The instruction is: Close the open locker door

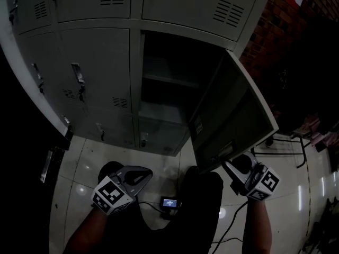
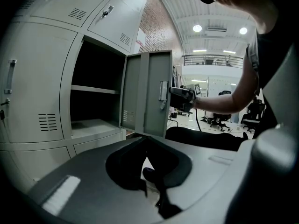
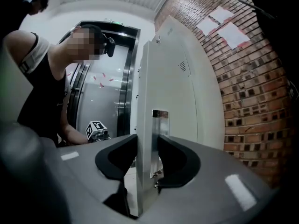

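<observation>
The right gripper has its jaws parted astride the free edge of the locker door, with a sliver of floor showing between one finger and the metal. The left gripper hangs low in front of the locker bank, jaws together on nothing. In front of the bank a small lit screen lies on the tiled floor, and the person's dark-clad leg sits below the door's lower corner — a brick wall flanks the bank on the hinge side. The door is swung well out from the bank's open compartment — long axis upright, free edge pointing away from the bank toward the person.
</observation>
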{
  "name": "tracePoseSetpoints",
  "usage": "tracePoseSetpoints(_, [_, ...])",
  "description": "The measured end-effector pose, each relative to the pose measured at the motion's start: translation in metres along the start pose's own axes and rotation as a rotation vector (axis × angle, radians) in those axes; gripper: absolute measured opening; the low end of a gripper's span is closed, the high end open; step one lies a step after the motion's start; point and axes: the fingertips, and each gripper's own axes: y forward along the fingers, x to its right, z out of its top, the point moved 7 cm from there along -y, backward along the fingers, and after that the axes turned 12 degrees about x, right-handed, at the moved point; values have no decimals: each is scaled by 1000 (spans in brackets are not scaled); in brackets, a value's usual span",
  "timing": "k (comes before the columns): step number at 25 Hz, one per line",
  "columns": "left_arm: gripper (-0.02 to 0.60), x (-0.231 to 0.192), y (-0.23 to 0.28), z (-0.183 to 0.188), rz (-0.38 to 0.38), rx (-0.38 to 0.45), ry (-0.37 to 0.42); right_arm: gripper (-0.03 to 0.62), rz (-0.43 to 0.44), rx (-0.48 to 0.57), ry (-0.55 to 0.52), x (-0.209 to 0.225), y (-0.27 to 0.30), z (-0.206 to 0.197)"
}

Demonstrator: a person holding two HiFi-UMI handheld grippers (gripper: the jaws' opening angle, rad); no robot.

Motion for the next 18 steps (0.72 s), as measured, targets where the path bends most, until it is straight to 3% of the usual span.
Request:
tracePoseSetpoints(7, [12, 0, -1, 3, -4, 11, 0, 141, 3, 15, -24, -21, 28, -5])
tracePoseSetpoints(12, [12, -1, -3, 3, 3, 20, -2, 147, -118, -5, -103, -50, 75, -14])
tracePoseSetpoints(18, [12, -3, -10, 3, 16, 41, -8, 147, -260, 33, -120, -69, 138, -27])
